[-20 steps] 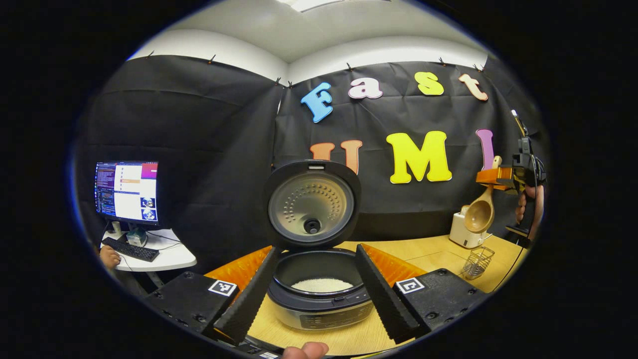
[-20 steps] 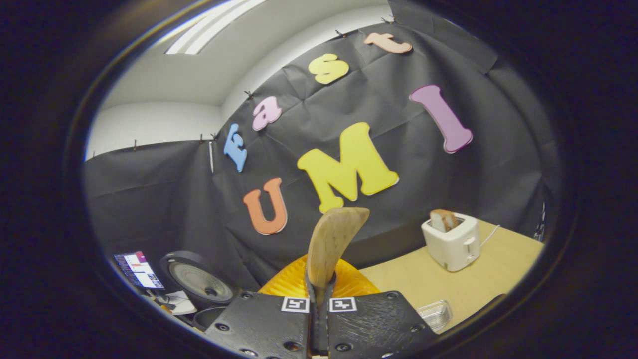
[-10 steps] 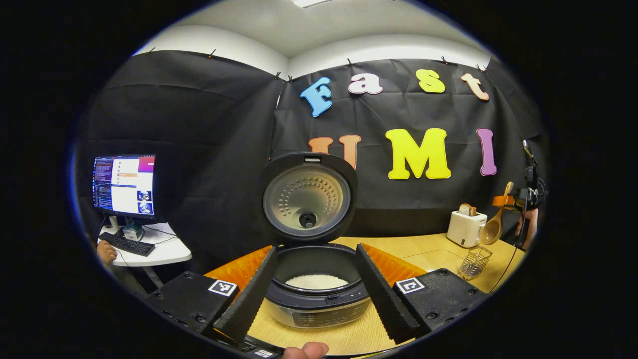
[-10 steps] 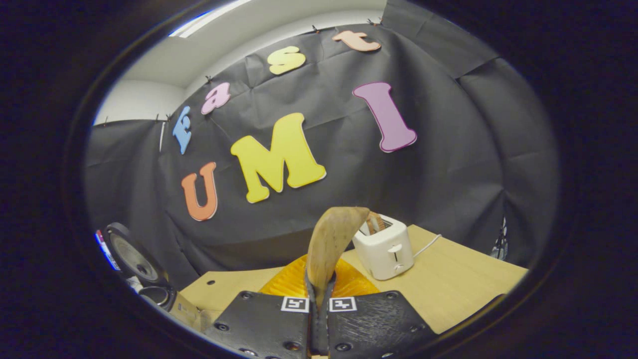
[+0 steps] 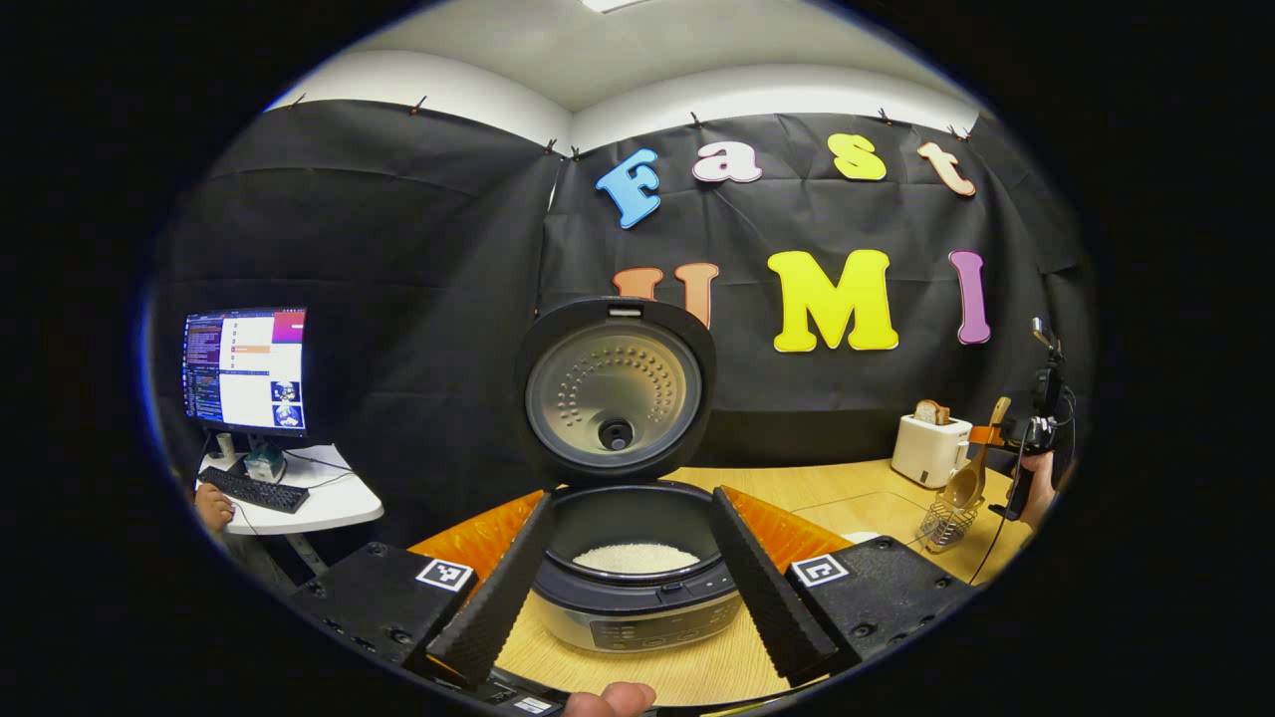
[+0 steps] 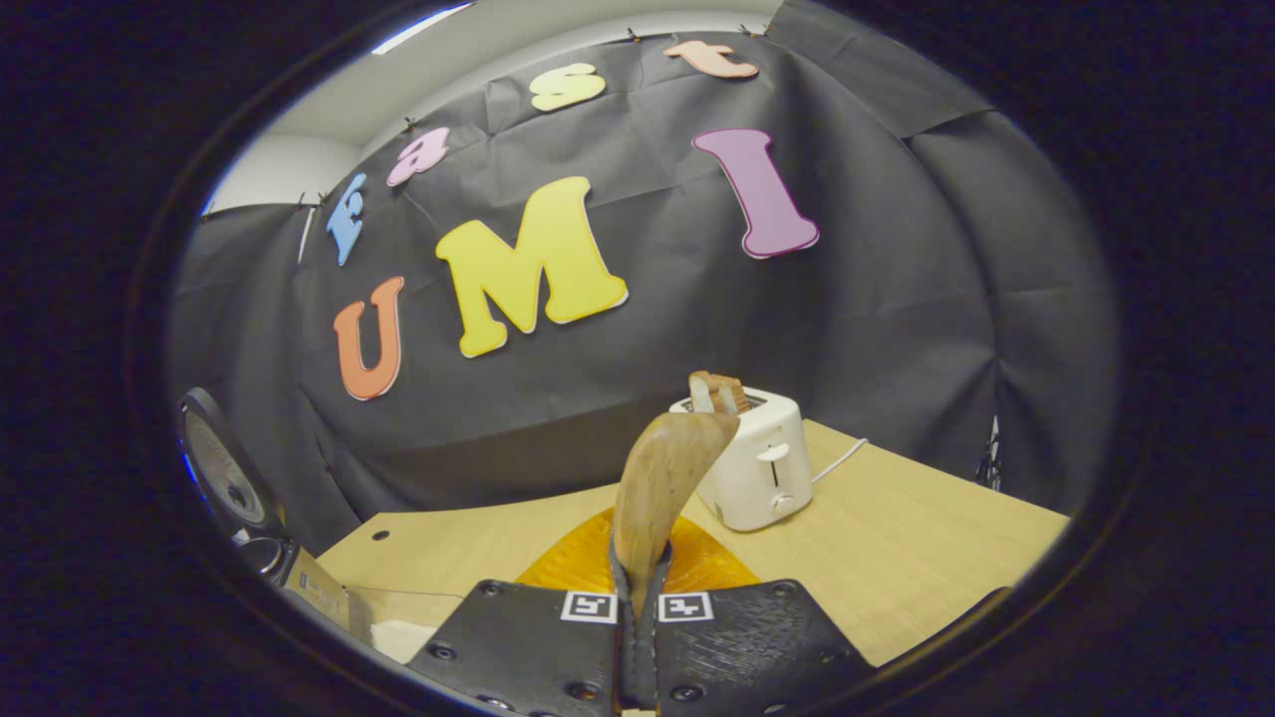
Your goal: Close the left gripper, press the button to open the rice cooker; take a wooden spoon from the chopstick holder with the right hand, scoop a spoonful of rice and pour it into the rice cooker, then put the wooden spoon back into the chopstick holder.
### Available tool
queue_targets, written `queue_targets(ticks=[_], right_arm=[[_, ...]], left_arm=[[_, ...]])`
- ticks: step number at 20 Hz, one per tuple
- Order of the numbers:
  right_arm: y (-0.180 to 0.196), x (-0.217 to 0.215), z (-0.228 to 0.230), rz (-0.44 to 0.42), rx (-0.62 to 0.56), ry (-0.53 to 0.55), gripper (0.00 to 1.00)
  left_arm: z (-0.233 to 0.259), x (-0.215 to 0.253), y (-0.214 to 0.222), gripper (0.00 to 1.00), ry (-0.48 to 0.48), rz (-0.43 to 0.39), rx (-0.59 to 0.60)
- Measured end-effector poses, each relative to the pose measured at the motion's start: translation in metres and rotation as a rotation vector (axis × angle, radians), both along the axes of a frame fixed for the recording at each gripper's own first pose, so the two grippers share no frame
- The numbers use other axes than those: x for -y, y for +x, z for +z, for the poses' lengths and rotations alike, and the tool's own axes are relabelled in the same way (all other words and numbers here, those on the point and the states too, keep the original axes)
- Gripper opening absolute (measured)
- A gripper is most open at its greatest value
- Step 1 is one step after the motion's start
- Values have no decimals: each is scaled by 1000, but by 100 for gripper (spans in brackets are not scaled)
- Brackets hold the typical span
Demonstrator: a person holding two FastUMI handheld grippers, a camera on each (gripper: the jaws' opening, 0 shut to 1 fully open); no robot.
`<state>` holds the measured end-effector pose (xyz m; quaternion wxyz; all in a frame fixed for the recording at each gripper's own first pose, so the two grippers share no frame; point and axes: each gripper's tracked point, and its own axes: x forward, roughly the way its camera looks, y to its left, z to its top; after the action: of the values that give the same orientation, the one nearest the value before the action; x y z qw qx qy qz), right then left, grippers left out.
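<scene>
right gripper (image 6: 637,597) clamped on pale wooden spoon (image 6: 662,488), bottom centre of right gripper view; in left gripper view, spoon bowl just above wire chopstick holder (image 5: 946,523) at right edge. left gripper (image 5: 628,588) spread apart, framing open black-lidded rice cooker (image 5: 628,588), centre.

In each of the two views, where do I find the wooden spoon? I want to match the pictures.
Left gripper view: the wooden spoon is far right, bowl down over the wire chopstick holder, held by the right gripper.
Right gripper view: the spoon rises at bottom centre, clamped between that gripper's fingers.
Shared landmark: the white toaster, just behind the spoon.
</scene>
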<state>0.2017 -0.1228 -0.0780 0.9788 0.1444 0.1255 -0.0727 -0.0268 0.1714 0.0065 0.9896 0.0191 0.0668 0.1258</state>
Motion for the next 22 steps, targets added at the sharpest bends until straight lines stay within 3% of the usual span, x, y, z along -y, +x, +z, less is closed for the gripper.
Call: queue_targets(ticks=[12, 16, 18, 19, 20, 22], right_arm=[[-7, -3, -32, -24, -52, 37, 7], [-5, -17, -34, 10, -56, 66, 7], [-7, -17, -22, 16, -21, 55, 15], [-7, -15, -17, 11, -2, 41, 9], [-7, -14, -12, 13, 9, 29, 15], [-11, -10, -6, 9, 24, 6, 39]], left_arm=[[2, 1, -2, 100, 18, -2, 1], [4, 3, -3, 100, 20, -3, 7], [5, 0, -4, 100, 21, 3, 9], [6, -1, -4, 100, 18, 4, 10], [5, -1, -4, 100, 13, 5, 11], [7, 0, -5, 100, 9, 5, 16]])
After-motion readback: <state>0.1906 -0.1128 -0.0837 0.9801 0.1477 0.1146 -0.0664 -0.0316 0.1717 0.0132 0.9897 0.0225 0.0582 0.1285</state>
